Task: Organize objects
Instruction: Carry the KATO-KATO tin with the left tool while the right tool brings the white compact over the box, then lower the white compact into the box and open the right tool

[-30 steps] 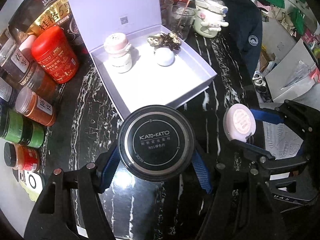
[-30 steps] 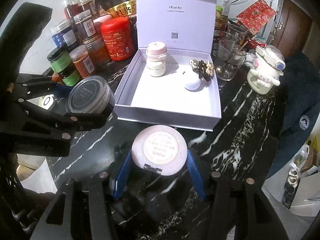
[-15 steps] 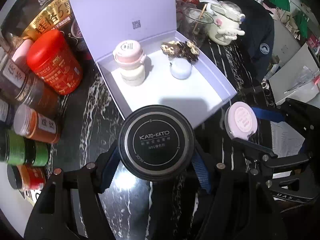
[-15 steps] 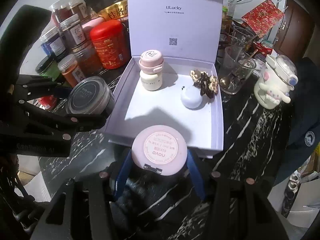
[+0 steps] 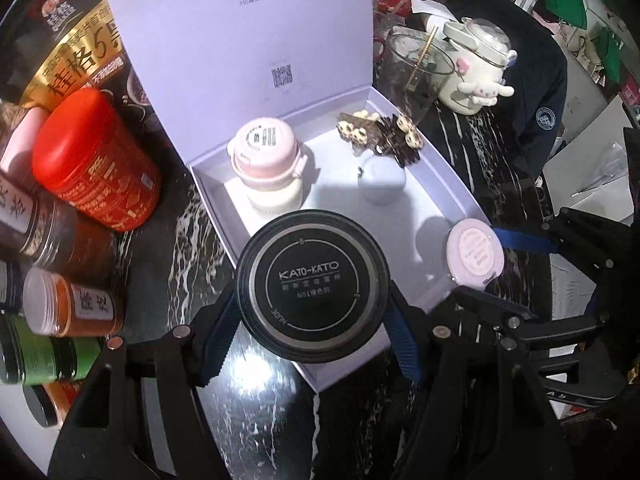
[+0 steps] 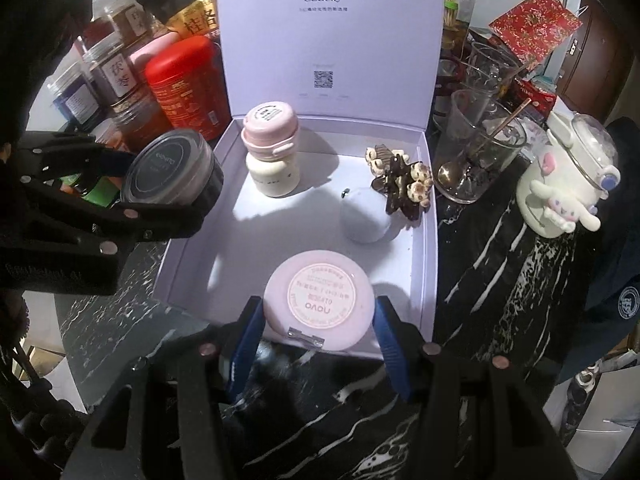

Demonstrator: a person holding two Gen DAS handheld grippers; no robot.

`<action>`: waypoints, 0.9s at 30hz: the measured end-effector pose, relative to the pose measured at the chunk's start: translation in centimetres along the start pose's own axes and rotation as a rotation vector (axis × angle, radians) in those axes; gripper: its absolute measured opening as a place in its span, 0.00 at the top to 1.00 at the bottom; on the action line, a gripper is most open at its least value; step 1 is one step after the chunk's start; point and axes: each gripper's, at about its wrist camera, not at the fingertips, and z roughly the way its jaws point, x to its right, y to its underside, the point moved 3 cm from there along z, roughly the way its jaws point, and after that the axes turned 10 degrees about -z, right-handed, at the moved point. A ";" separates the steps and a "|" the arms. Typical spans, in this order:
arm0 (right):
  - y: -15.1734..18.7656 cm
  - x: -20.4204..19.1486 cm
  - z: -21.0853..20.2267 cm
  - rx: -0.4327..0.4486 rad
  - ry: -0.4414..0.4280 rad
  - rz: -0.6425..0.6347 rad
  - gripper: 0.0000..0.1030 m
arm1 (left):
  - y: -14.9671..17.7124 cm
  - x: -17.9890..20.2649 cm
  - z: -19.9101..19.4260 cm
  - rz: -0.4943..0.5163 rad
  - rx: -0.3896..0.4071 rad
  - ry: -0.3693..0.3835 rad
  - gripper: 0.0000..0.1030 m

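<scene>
My left gripper point(image 5: 312, 320) is shut on a round black KATO-KATO jar point(image 5: 313, 285), held over the near left edge of the open lilac box point(image 5: 440, 196); the jar also shows in the right wrist view point(image 6: 172, 168). My right gripper point(image 6: 318, 320) is shut on a round pink compact point(image 6: 320, 299), held over the near part of the box point(image 6: 424, 272); the compact also shows in the left wrist view point(image 5: 475, 254). Inside the box stand a pink-capped white bottle point(image 6: 272, 148), a pale egg-shaped sponge point(image 6: 365, 216) and a brown-and-white hair clip point(image 6: 404, 184).
A red tin point(image 6: 188, 84) and several spice jars point(image 5: 68, 308) crowd the left side. A glass with a spoon point(image 6: 476, 148) and a white cartoon-dog jar point(image 6: 568, 176) stand right of the box. The box lid point(image 6: 332, 36) stands upright at the back. The counter is black marble point(image 6: 500, 280).
Both grippers have moved forward with their loads, from in front of the box to over its near part. The box and its contents look closer and larger.
</scene>
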 end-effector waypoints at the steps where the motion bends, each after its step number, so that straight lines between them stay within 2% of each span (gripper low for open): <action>1: -0.1 0.2 0.2 -0.001 -0.001 0.000 0.45 | -0.3 0.0 0.1 0.001 0.001 0.001 0.35; 16: -2.3 2.7 3.2 -0.011 -0.023 0.016 0.45 | -5.8 -0.5 1.6 -0.001 0.043 -0.010 0.35; 27: -3.5 4.4 4.9 -0.008 -0.021 0.041 0.45 | -8.0 -0.9 2.8 -0.003 0.060 -0.014 0.35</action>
